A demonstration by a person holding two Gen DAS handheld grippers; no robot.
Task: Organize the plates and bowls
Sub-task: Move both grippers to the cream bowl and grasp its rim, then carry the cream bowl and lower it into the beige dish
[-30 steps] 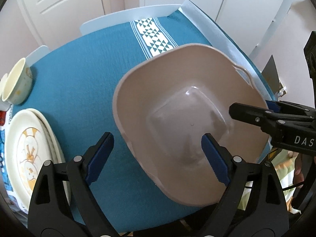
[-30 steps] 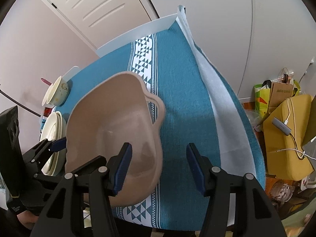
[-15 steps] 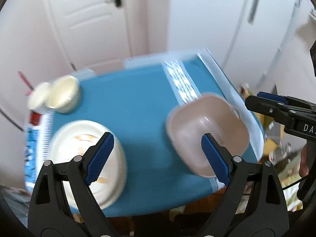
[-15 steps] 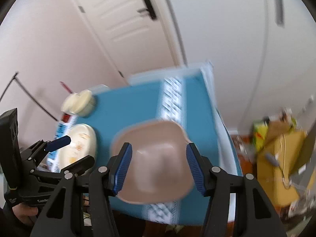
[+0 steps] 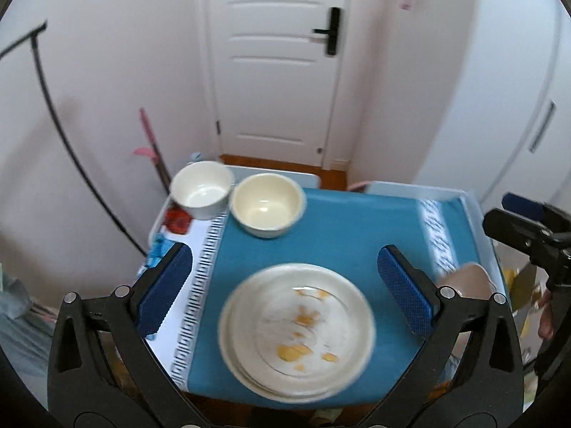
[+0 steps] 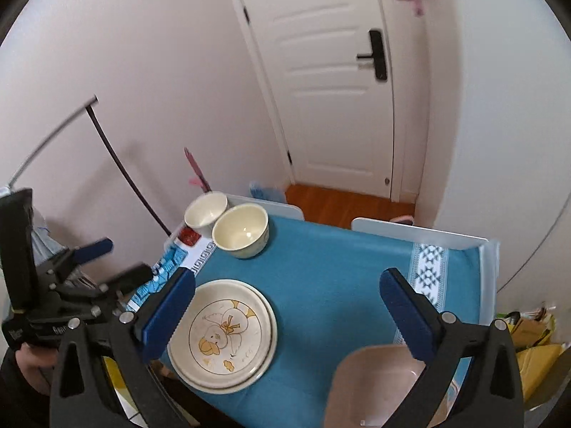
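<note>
Teal cloth with a white patterned band covers the small table, largest thing in both views. On it, near right, sits the beige plastic basin, with nothing in it. Near left lies a stack of cream plates, the top one printed with a yellow-billed duck (blurred in the left wrist view). At the far left corner stand two bowls, touching: a cream bowl and a white bowl, both bare inside. No writing is legible. Behind stands a white door with a black handle. Both tools hover above the table: left gripper and right gripper have just spread their jaws fully wide, holding nothing.
</note>
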